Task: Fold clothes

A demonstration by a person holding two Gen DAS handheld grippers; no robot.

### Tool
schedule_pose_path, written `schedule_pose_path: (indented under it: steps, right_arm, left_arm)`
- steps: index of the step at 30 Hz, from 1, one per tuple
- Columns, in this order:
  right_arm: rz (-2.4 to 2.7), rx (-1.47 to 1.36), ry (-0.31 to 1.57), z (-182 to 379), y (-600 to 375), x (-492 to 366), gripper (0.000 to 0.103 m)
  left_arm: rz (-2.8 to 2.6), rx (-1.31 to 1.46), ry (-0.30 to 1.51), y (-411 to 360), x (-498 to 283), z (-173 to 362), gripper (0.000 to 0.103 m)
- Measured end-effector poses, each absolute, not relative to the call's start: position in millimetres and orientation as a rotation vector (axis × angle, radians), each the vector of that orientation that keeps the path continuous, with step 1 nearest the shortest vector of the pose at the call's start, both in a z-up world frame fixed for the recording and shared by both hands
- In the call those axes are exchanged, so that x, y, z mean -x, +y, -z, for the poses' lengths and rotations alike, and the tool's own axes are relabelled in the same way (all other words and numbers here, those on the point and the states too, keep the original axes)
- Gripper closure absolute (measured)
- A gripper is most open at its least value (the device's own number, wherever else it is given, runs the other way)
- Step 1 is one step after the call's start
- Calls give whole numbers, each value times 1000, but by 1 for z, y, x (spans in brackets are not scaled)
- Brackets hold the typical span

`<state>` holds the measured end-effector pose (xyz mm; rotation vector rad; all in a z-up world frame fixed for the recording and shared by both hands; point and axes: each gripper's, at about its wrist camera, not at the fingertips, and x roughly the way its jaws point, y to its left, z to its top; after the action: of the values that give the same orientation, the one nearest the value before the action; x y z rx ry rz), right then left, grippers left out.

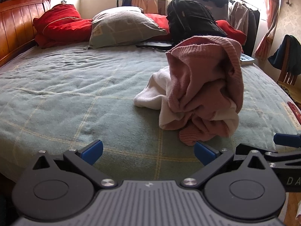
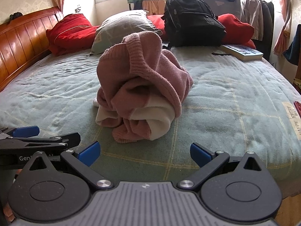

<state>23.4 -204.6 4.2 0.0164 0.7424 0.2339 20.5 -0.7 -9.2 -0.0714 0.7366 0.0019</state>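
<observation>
Your sweater (image 2: 143, 86) hides part of the pillow (image 2: 120, 26) behind it at upper centre. The other gripper (image 1: 286, 141) is cut off at the right edge of your left view.

Left gripper (image 1: 148, 153) hovering low over the near edge of the bed (image 1: 75, 94), jaws spread wide, blue pads (image 1: 93, 151) holding nothing. Right gripper (image 2: 144, 152) hovering level beside it over the same edge, jaws likewise spread wide and holding nothing. Each gripper showing at the margin of the other's view, fingers pointing toward the bed's far end.
</observation>
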Motion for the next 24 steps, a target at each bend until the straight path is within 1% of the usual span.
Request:
schedule_pose_path:
  steps: [6,16,24]
  right_arm:
    - [-242,3,716,-8,-201,-31,0]
    - [-262,-22,729,-2,-201,-46,0]
    - [-275,24,713,1,-199,-54,0]
  left_arm:
    - [-6,71,731,1,-29,8,1]
    - [-24,46,730,0,-42,10,1]
    - [11,31,721,0,-53,18,1]
